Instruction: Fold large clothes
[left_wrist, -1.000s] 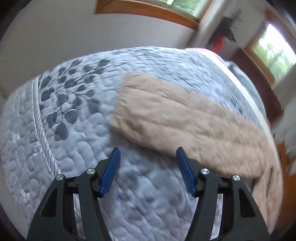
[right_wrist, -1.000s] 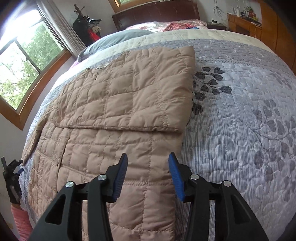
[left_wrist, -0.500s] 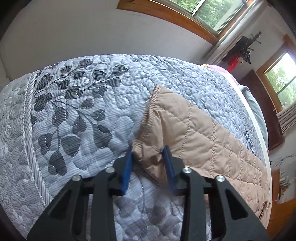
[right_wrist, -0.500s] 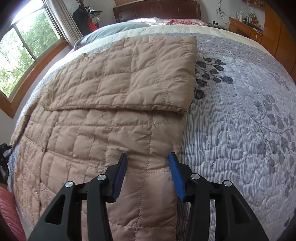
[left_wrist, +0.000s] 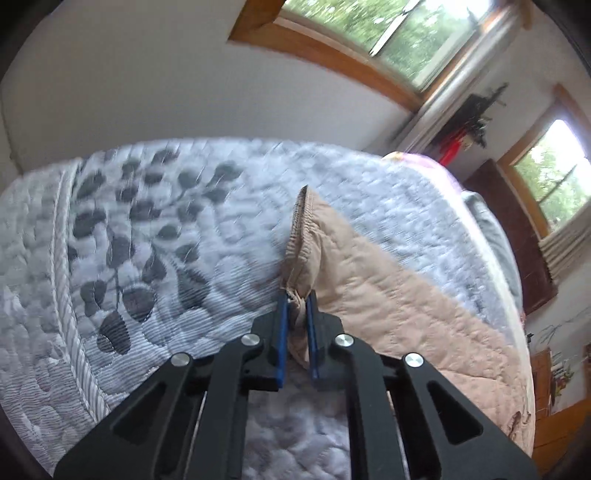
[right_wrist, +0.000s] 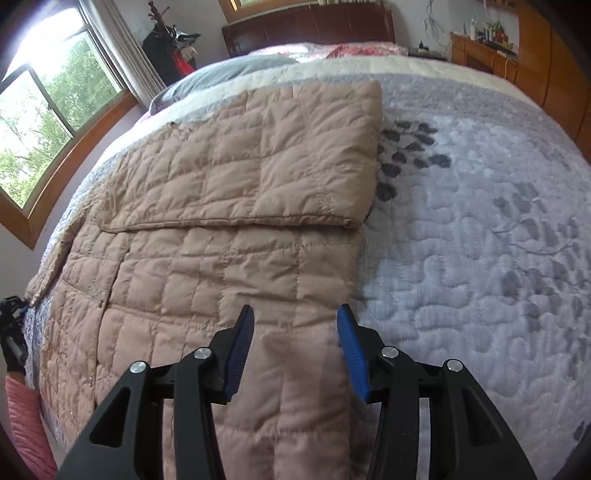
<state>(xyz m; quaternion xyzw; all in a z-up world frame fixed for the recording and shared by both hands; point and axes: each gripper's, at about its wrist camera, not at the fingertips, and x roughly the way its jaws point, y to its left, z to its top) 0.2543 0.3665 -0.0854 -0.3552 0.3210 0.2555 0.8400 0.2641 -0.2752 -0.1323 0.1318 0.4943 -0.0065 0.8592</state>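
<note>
My left tongs (left_wrist: 295, 295) are pinched on the cuff corner of the jacket (left_wrist: 388, 295), raising it off the bed (left_wrist: 166, 258), I judge so the sleeve can fold inward. My right tongs (right_wrist: 295, 321) hover wide over the near hem, gripping nothing. The tan quilted jacket lies flat, one part already folded across the far side.

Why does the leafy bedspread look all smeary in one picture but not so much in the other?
In the left wrist view the bedspread is streaked with motion blur, though the left gripper pinching the sleeve looks crisp. In the right wrist view the jacket is sharp, the bedspread only slightly soft, the window glares bright, and the fisheye lens bulges the bed.
</note>
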